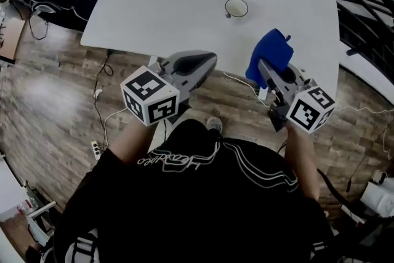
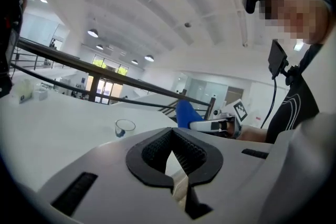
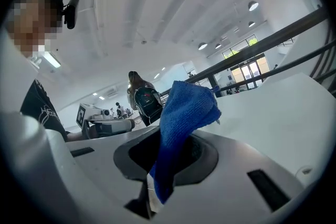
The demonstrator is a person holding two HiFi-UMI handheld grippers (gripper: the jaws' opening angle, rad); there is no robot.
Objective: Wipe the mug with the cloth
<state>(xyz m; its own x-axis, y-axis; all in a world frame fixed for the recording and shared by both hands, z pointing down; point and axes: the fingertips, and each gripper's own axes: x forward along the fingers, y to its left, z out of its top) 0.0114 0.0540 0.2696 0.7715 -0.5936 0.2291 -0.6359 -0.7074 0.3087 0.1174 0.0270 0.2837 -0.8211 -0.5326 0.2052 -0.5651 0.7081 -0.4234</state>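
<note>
from the head view: mug upright on the white desk, round dark rim, pale inside, well apart from both tongs. from the left gripper view only: side-on, clear-looking wall. left tongs pressed together, empty. right tongs clamped on the blue cloth, bunched above.

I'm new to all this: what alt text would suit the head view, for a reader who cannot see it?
Seen from above, a person holds two grippers by the near edge of a white table; the right gripper clamps a blue cloth in its jaws, the left gripper is shut and empty. A mug stands untouched farther across the table.
</note>
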